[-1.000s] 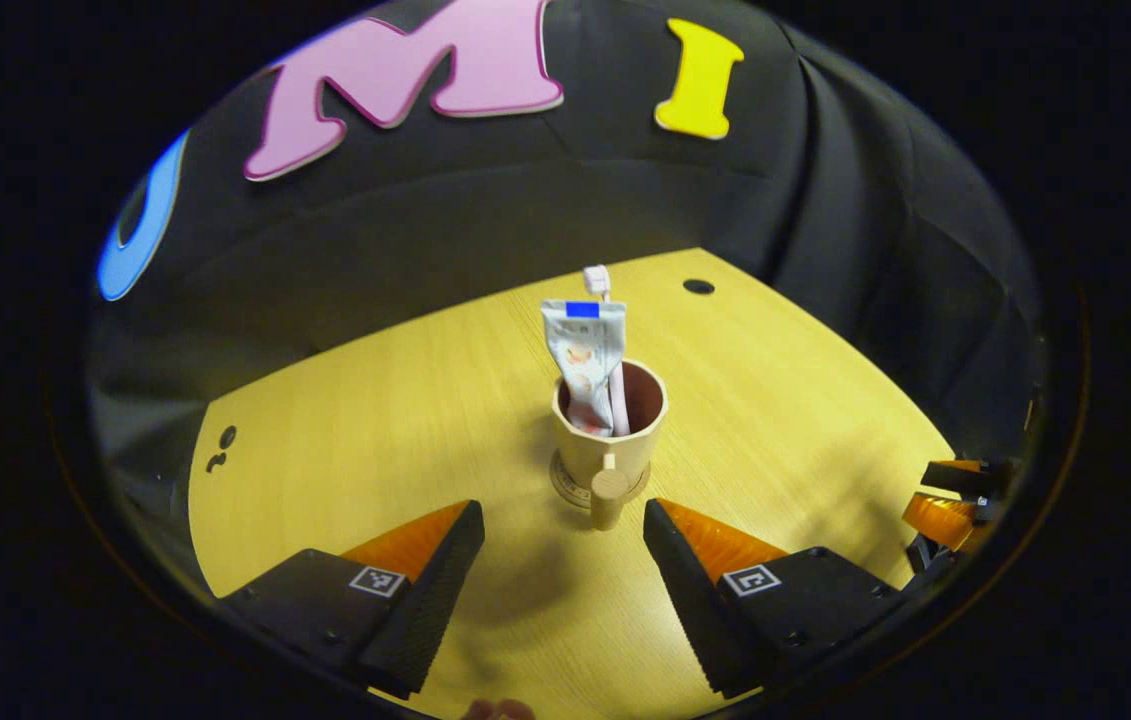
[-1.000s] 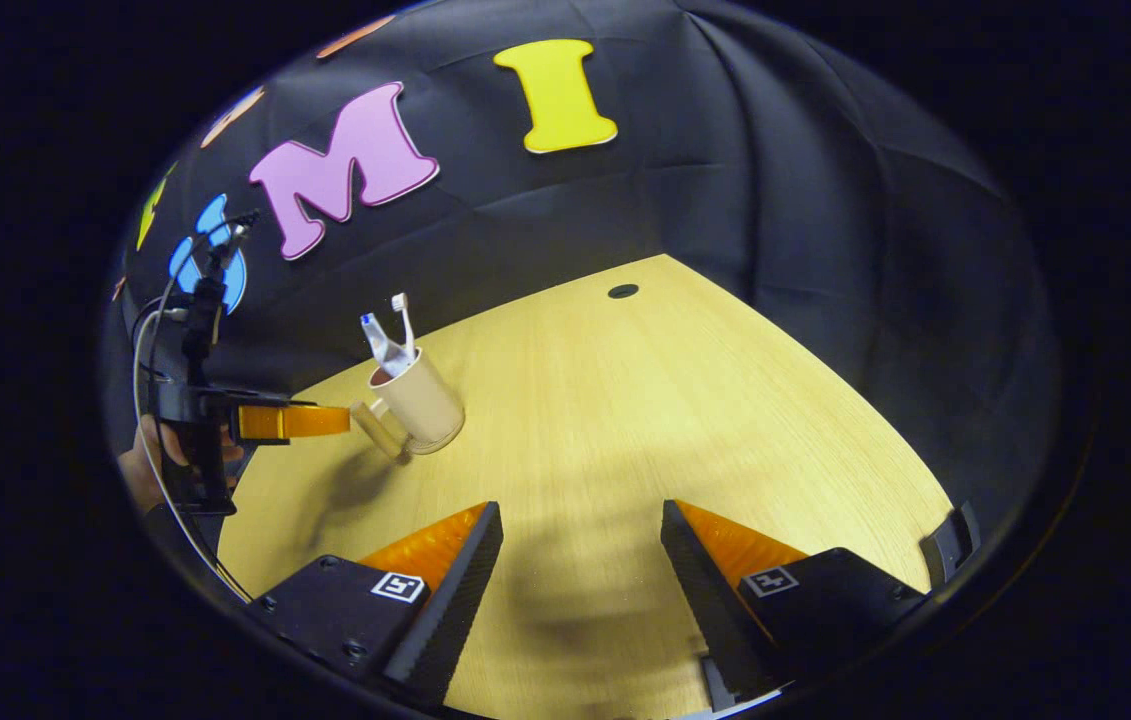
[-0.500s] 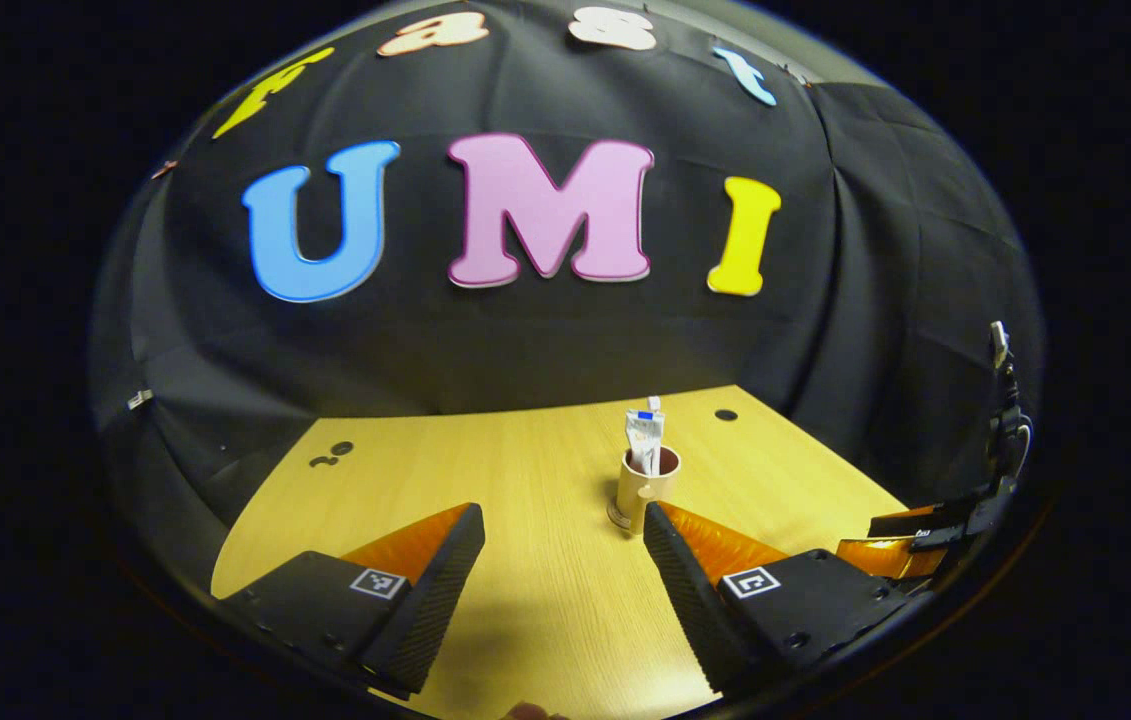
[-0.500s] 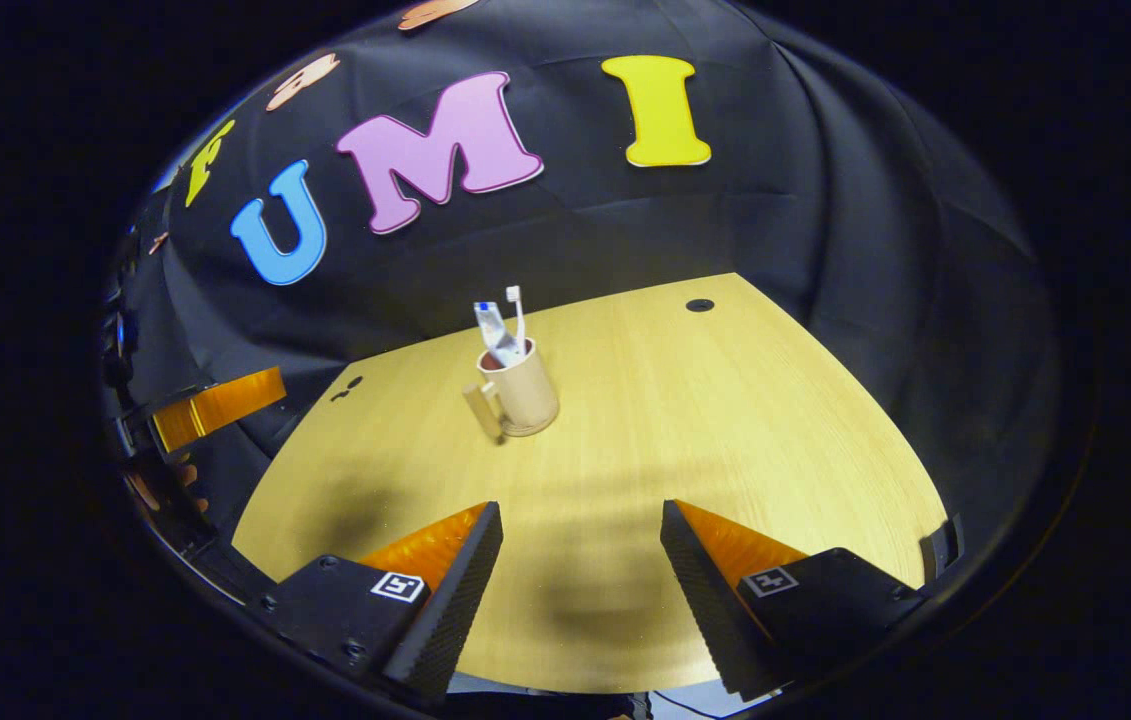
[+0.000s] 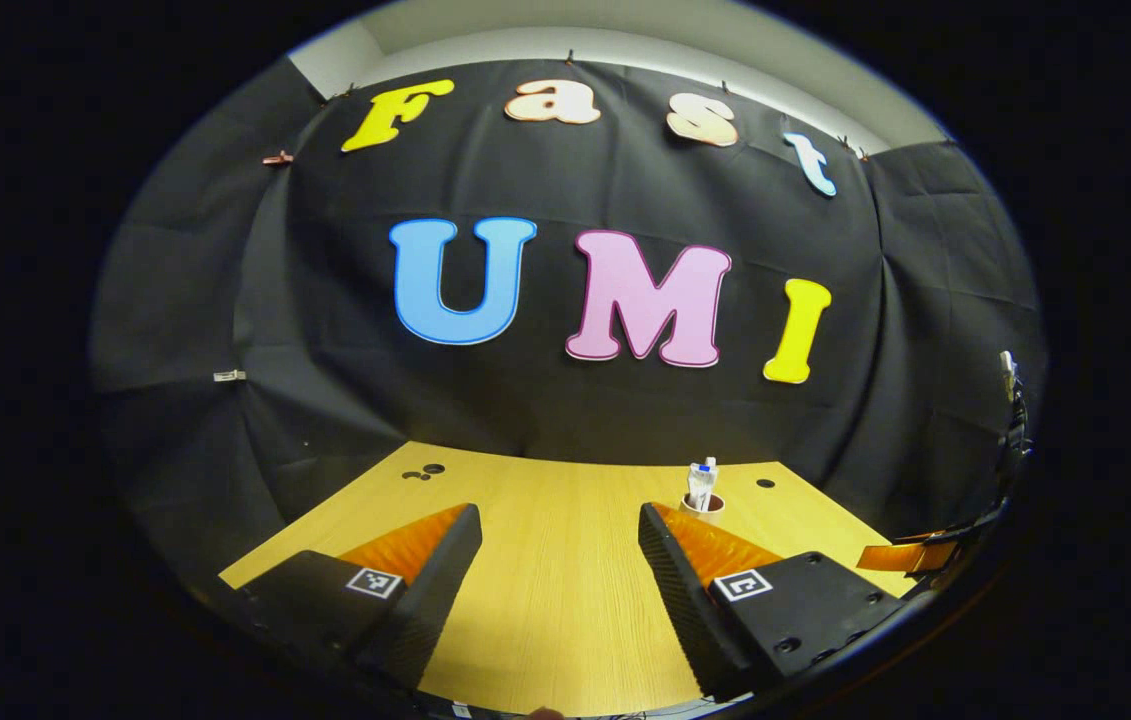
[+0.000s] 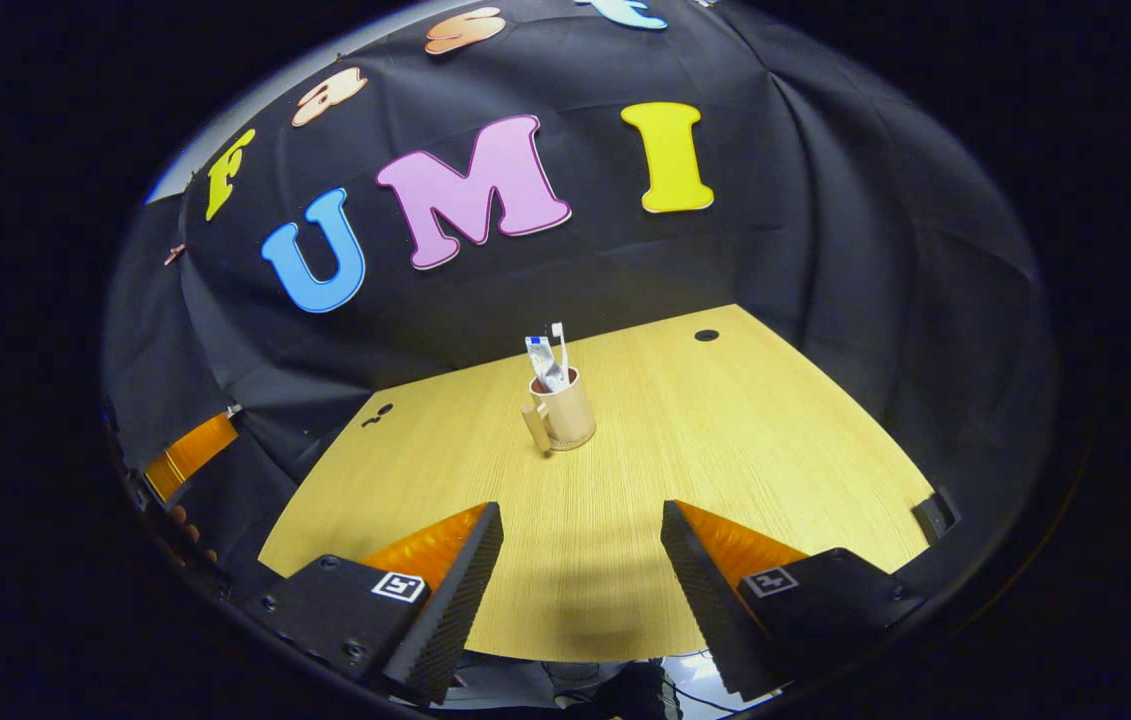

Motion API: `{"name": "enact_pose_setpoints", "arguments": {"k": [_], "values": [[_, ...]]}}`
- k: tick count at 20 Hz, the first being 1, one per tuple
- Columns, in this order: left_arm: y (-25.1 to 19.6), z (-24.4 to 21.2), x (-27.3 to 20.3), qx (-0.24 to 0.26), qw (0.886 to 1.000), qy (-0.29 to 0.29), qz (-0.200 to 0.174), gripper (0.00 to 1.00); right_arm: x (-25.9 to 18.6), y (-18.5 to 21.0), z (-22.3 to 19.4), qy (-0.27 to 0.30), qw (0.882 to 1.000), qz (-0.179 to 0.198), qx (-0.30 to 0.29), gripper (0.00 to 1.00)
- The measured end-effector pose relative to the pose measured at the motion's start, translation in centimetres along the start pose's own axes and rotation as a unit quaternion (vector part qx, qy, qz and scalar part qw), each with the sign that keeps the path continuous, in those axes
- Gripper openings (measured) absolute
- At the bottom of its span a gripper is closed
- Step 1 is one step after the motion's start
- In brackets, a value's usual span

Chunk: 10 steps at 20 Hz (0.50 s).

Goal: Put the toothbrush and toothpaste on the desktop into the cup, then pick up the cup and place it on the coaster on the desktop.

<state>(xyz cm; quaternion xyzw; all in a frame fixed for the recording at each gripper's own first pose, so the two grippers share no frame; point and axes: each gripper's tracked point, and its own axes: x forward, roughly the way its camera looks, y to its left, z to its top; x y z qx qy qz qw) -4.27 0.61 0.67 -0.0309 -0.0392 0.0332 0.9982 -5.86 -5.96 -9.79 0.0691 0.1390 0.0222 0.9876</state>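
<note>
**benchtop_bob:** So where does everything sit? The beige ceramic-looking cup with the side handle (image 6: 563,418) stands upright out on the pale yellow wood-grain desktop (image 6: 745,440), well apart from both tools. The white crimped toothpaste tube with the blue band (image 6: 542,362) and the slim white toothbrush (image 6: 559,352) both poke up out of it, leaning together against the rim.

**mugwatcher:** Makes sense, the rim is what props them up, since neither would stand alone. I'd guess the handle faces the front edge so a two-finger grab can pinch it. Coaster?

**benchtop_bob:** Can't really make one out under the cup from this far off, too small to tell. Judging by the layout, the job looks basically done.

**mugwatcher:** And the grippers?

**benchtop_bob:** The left gripper (image 5: 555,575) has its black ribbed fingers with orange backs spread wide, nothing between them, just bare desk. Same for the right gripper (image 6: 580,585), spread wide and empty, hanging over the near edge. The left gripper's orange side (image 6: 193,447) also peeks in at the edge of the right gripper view.

**mugwatcher:** Room?

**benchtop_bob:** Black cloth wall (image 6: 825,250) draped round the back and sides, a pale strip of ceiling (image 5: 625,45) above it, and a couple of dark round holes in the desk, one at the back (image 6: 706,335).
</note>
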Motion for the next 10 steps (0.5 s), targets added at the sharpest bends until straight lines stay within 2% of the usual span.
{"name": "enact_pose_setpoints", "arguments": {"k": [7,9,10], "values": [[3.2,-0.3,-2.6,-0.021,1.000,0.007,0.016,0.98,-2.6,0.7,-1.1,-0.007,1.000,-0.009,0.006,0.98],[3.7,-0.3,-3.1,-0.014,1.000,0.006,0.017,0.98,-2.8,0.8,-0.9,-0.010,1.000,-0.010,0.006,0.98],[3.7,-0.3,-3.2,-0.007,1.000,0.007,0.016,0.98,-2.8,0.8,-0.7,-0.014,1.000,-0.010,0.005,0.84]]}}
